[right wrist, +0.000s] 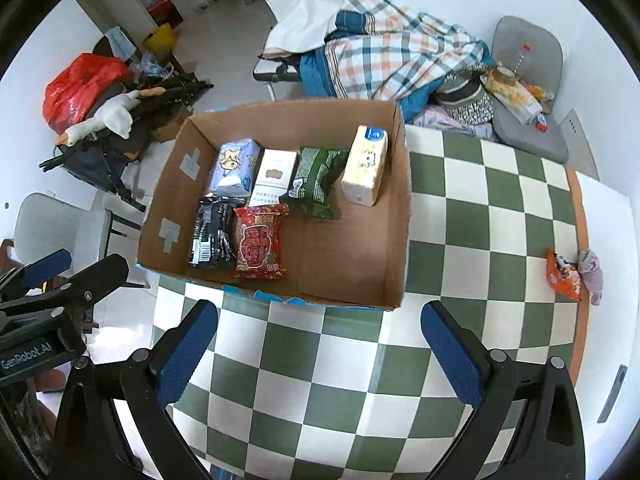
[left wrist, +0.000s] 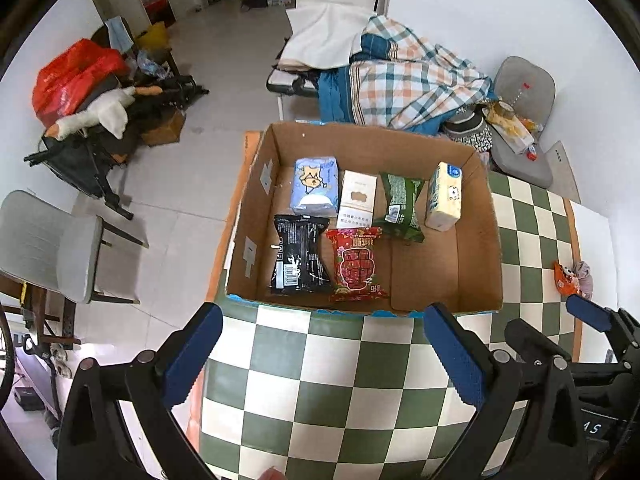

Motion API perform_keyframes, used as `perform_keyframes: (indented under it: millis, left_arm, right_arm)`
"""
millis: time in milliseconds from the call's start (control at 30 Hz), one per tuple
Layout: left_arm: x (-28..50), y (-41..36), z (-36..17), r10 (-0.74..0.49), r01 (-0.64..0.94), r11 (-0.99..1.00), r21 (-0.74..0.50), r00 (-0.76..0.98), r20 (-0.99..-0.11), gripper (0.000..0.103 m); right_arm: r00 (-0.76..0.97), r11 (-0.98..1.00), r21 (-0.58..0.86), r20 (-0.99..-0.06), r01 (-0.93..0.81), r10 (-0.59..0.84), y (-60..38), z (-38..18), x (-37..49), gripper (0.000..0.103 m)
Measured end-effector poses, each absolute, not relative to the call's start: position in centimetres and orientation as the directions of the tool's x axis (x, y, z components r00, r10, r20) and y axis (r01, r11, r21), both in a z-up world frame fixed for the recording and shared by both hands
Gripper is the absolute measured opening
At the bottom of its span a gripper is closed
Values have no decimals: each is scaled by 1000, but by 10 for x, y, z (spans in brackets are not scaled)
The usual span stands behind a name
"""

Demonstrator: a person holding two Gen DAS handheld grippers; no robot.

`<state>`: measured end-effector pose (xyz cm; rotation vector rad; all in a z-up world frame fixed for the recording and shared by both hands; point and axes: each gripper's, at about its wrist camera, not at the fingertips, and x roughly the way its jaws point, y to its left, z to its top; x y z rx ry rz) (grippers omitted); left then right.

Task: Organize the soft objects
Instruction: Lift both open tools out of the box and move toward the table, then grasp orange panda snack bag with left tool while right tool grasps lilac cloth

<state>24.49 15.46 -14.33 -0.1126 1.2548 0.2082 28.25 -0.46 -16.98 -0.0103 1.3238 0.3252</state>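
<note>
Left wrist view: the left gripper (left wrist: 320, 356), at lower centre, is spread wide and holds nothing, above the checkered tablecloth (left wrist: 320, 400). At centre frame the cardboard box (left wrist: 360, 140) contains 6 packs: blue tissue pack (left wrist: 315, 186), white pack (left wrist: 357, 199), green pouch (left wrist: 401, 207), yellow tissue pack (left wrist: 444, 196), black pouch (left wrist: 299, 259), red pouch (left wrist: 357, 266).

Right wrist view: the right gripper (right wrist: 320, 354), lower centre, is likewise spread wide and empty. An orange packet (right wrist: 564, 274) touches a grey cloth (right wrist: 592, 274) at the right edge, well apart from the box.
</note>
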Motion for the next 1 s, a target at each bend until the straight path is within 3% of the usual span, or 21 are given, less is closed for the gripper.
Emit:
perform_keyframes:
  millis: [300,467,700,1000]
  left_arm:
    - [245,116,-113,96,-171,984,39,342,-935,103]
    - [262,56,-98,68,-82,996,38,403,-913,103]
    - [299,-55,-103,-22,59,998,3,422,-906,103]
    - [341,-180,-156,-114,182,982,-58,315,-942,103]
  right_arm:
    - [248,946,247,-923,-208,295,-44,-144,274,103]
    - [287,953,270,-910,-136,299,-99,-132,277,103]
    - [336,976,214,-922,27,193,-215,-126,284,103]
    - [329,974,100,-944,205,28,-365,-146,297,103]
